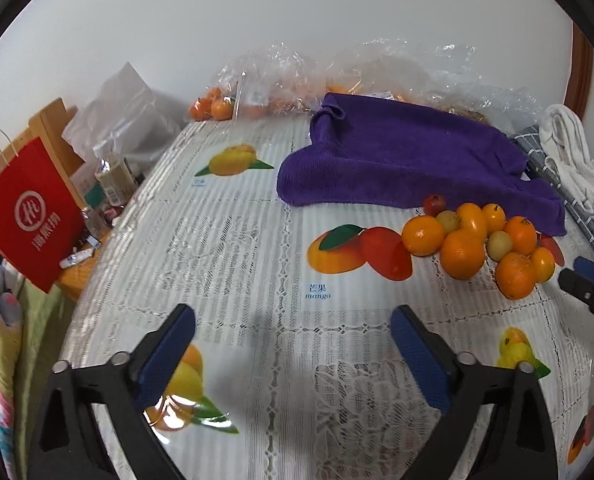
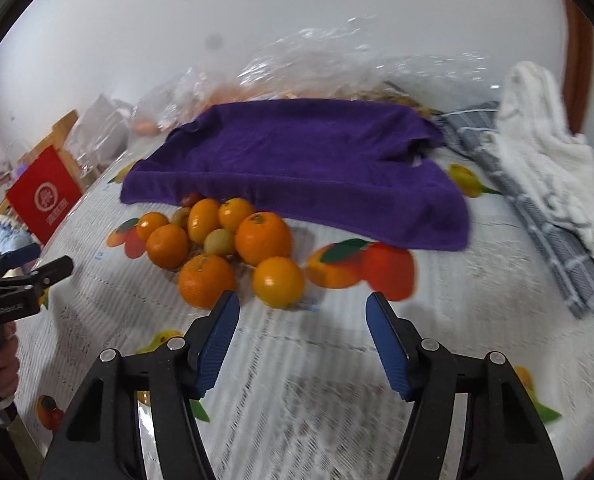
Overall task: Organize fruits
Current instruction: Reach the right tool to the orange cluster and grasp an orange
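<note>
A pile of several oranges and small yellow-green fruits (image 1: 477,244) lies on the fruit-print tablecloth (image 1: 237,240), against the front edge of a purple towel (image 1: 397,156). My left gripper (image 1: 293,314) stands open over bare cloth, well to the left of the pile, with nothing between its blue pads. In the right wrist view my right gripper (image 2: 302,300) is open just short of the pile (image 2: 217,240). A yellow-orange fruit (image 2: 278,281) sits just beyond its fingertips, untouched. The left gripper (image 2: 51,258) shows at the left edge there.
Clear plastic bags holding more oranges (image 1: 213,106) line the back by the wall. A white cloth (image 2: 545,152) and a grey checked cloth (image 2: 537,216) lie at the right. A red paper bag (image 1: 33,216) and bottles (image 1: 113,180) stand off the table's left edge.
</note>
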